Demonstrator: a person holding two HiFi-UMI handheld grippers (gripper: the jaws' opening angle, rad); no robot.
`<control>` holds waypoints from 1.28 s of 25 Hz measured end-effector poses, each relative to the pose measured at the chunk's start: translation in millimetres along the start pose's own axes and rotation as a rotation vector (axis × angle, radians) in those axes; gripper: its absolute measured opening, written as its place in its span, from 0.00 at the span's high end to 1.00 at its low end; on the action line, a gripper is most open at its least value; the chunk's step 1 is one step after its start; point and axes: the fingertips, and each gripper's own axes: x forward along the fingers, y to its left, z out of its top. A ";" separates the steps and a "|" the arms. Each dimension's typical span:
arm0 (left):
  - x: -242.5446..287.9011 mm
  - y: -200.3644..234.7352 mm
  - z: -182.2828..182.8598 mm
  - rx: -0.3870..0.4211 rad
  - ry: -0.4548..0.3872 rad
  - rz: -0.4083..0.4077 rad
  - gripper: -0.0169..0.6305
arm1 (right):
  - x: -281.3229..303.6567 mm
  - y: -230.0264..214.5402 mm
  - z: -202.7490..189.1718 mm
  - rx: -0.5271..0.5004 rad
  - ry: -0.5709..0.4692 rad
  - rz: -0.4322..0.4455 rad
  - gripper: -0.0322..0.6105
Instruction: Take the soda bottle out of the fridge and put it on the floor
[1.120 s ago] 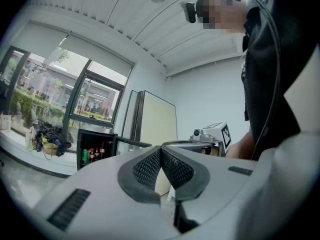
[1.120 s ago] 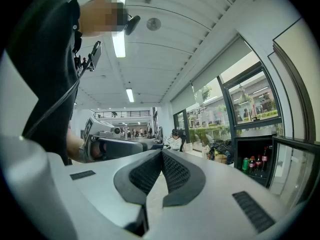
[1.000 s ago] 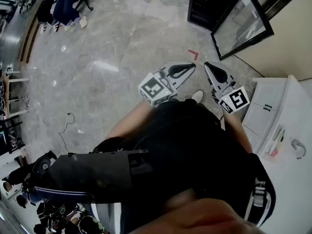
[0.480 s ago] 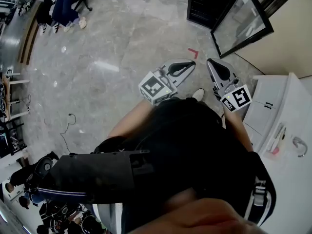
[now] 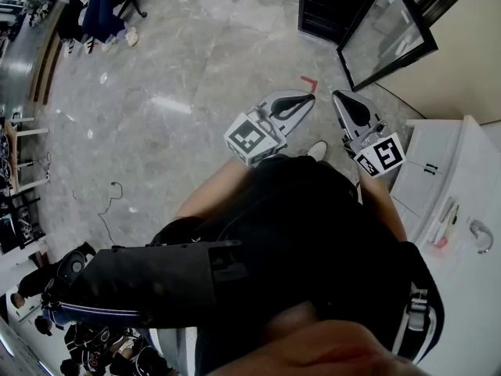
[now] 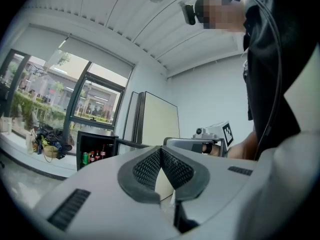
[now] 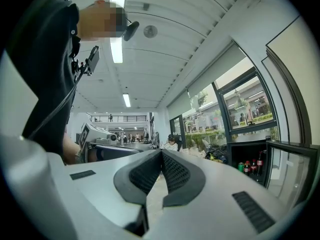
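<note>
**A:** Head view: why do the left gripper (image 5: 301, 108) and right gripper (image 5: 344, 104) hang side by side over the floor (image 5: 196, 77)?

**B:** Both point at the far fridge (image 5: 329, 6), its door (image 5: 387, 34) swung open to the right. Probably an approach.

**A:** Left gripper view?

**B:** Jaws pressed together, empty. The soda bottle (image 6: 103, 151) stands inside the fridge, well apart.

**A:** Right gripper view?

**B:** Same: jaws closed on nothing, likely saved for the reach.

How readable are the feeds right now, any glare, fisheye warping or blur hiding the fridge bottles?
Head view: strong fisheye, a pale glare streak on the floor, the fridge dark inside at the top edge. Left gripper view: bright windows, yet the bottles show small but distinguishable. Right gripper view: ceiling light blown out, bottles small near the warped right edge.
</note>
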 end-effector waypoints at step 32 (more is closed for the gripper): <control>112.4 20.3 -0.6 0.006 0.022 0.064 0.97 | -22.0 -107.2 1.5 -0.057 0.012 0.045 0.93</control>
